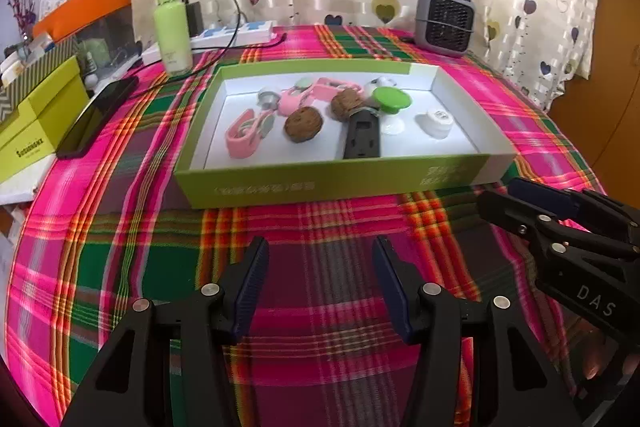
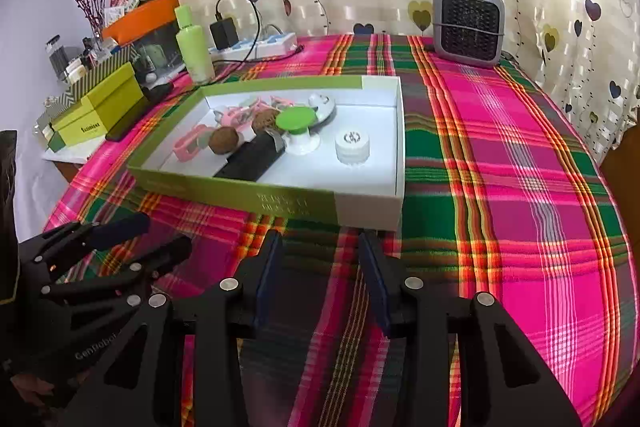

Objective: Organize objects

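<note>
A shallow green and white box (image 1: 256, 187) (image 2: 280, 201) sits on the plaid cloth. In it lie two brown walnuts (image 1: 303, 125) (image 2: 223, 141), pink clips (image 1: 242, 135) (image 2: 188, 145), a black flat gadget (image 1: 362, 139) (image 2: 252, 161), a green-topped white stand (image 1: 391, 101) (image 2: 296, 121) and a small white round case (image 1: 435, 122) (image 2: 352, 147). My left gripper (image 1: 320, 255) (image 2: 160, 235) is open and empty over the cloth in front of the box. My right gripper (image 2: 320, 249) (image 1: 504, 199) is open and empty near the box's front right corner.
A green bottle (image 1: 173, 27) (image 2: 195, 45), a power strip with a charger (image 1: 236, 33) (image 2: 256, 45) and a grey heater (image 1: 444, 21) (image 2: 467, 25) stand at the back. A black phone (image 1: 96, 117) and yellow-green boxes (image 1: 38, 111) (image 2: 100, 103) lie at the left. A curtain hangs behind.
</note>
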Demonstrator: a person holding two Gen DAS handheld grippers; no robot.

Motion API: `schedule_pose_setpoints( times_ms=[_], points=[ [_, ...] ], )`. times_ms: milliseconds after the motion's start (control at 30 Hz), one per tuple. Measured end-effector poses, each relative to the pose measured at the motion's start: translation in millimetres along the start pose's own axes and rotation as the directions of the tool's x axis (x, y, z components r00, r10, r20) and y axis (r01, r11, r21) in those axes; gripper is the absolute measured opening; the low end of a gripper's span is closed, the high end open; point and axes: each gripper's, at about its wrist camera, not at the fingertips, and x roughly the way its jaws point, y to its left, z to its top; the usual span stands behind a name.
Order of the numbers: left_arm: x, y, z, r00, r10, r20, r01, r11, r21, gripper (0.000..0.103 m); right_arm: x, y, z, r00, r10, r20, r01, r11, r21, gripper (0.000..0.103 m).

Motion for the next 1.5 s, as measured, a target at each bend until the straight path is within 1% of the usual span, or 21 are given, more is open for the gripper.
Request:
schedule_pose_setpoints(
  times_ms=[100, 200, 367, 500, 533, 567, 600, 633, 800, 933, 1067, 1200, 1500],
  points=[
    [1.9, 2.7, -0.3, 1.000, 0.005, -0.008, -0.005, 1.000, -0.014, 0.053, 3.7, 1.7, -1.0, 0.999, -0.034, -0.017, 0.033, 0.999, -0.016, 0.041],
    [6.8, 3.8, 0.6, 1.000, 0.011, -0.027, -0.011, 1.000, -0.009, 0.053, 6.1, 2.3, -0.8, 0.998, -0.049, -0.026, 0.048, 0.999, -0.020, 0.041],
    [7.9, 6.1, 1.5, 0.999, 0.017, -0.029, -0.017, 1.000, -0.010, 0.054, 12.1, -0.5, -0.9, 0.994, -0.096, -0.057, 0.095, 0.995, -0.013, 0.041],
    [10.4, 1.6, 2.5, 0.999, 0.022, -0.039, -0.021, 1.000, 0.013, 0.063, 14.7, -3.7, -0.9, 0.991, -0.113, -0.069, 0.113, 0.994, -0.001, 0.042],
    [11.5, -0.3, 3.1, 0.999, 0.029, -0.042, -0.028, 0.999, 0.022, 0.066, 14.8, -3.7, -0.7, 0.991, -0.114, -0.070, 0.114, 0.994, -0.002, 0.050],
    [12.6, -1.6, 3.7, 0.999, 0.031, -0.044, -0.030, 0.999, 0.022, 0.068, 15.5, -3.6, -0.7, 0.991, -0.113, -0.073, 0.113, 0.994, -0.003, 0.063],
    [13.4, -1.8, 4.3, 0.999, 0.028, -0.046, -0.027, 0.999, 0.019, 0.071, 16.8, -3.4, -0.7, 0.990, -0.118, -0.080, 0.118, 0.993, -0.005, 0.067],
    [14.2, -2.5, 4.8, 0.998, 0.027, -0.048, -0.027, 0.999, 0.018, 0.074, 17.8, -2.7, -0.3, 0.989, -0.122, -0.083, 0.122, 0.993, -0.007, 0.068],
    [17.2, -5.5, 6.4, 0.998, 0.033, -0.055, -0.033, 0.999, 0.009, 0.081, 20.1, -2.1, 0.3, 0.984, -0.155, -0.089, 0.154, 0.988, -0.018, 0.069],
    [18.2, -6.7, 7.2, 0.998, 0.041, -0.057, -0.041, 0.999, 0.002, 0.083, 20.4, -4.8, 1.2, 0.982, -0.168, -0.090, 0.168, 0.986, -0.009, 0.069],
    [18.4, -7.5, 7.2, 0.997, 0.045, -0.057, -0.045, 0.999, -0.005, 0.083, 18.9, -12.3, 1.2, 0.978, -0.190, -0.090, 0.193, 0.981, 0.024, 0.069],
    [19.2, -8.6, 7.7, 0.997, 0.050, -0.058, -0.051, 0.999, -0.010, 0.084, 19.1, -15.4, 2.1, 0.975, -0.201, -0.091, 0.205, 0.978, 0.032, 0.069],
    [19.5, -8.7, 7.7, 0.997, 0.050, -0.058, -0.051, 0.999, -0.010, 0.084, 19.9, -14.8, 2.5, 0.975, -0.202, -0.091, 0.206, 0.978, 0.032, 0.070]
  ],
)
